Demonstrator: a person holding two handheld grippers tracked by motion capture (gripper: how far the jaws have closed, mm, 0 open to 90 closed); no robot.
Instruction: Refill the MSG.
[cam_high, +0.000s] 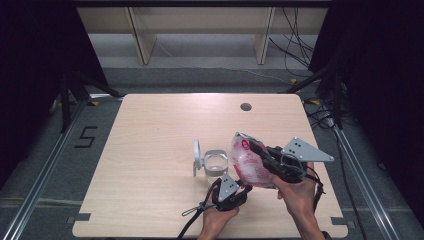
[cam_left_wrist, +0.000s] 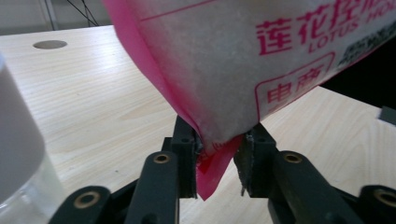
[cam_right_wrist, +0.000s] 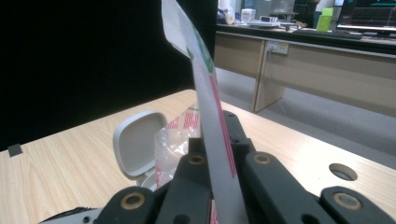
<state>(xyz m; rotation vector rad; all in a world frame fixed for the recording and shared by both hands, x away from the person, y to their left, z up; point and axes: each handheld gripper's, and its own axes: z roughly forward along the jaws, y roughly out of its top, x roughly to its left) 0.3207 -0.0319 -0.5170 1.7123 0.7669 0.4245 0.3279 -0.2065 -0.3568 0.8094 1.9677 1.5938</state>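
A white plastic bag with pink print (cam_high: 248, 162) hangs tilted over the front right of the wooden table (cam_high: 150, 130). My right gripper (cam_high: 256, 147) is shut on the bag's flattened top edge (cam_right_wrist: 212, 116), which rises between its jaws. My left gripper (cam_high: 245, 188) reaches in from below. Its jaws close on the pink bottom corner of the bag (cam_left_wrist: 243, 70), with the pads (cam_left_wrist: 189, 154) pressing it on both sides. Just left of the bag stands a clear round container (cam_high: 216, 165) with its white hinged lid (cam_high: 197, 152) open; the lid (cam_right_wrist: 135, 142) also shows behind the bag.
A round cable hole (cam_high: 245, 106) sits near the table's far edge. Bare tabletop stretches left of the container and behind it. Beyond the table stand wooden bench legs (cam_high: 142, 42), and cables (cam_high: 300, 55) lie on the floor at the right.
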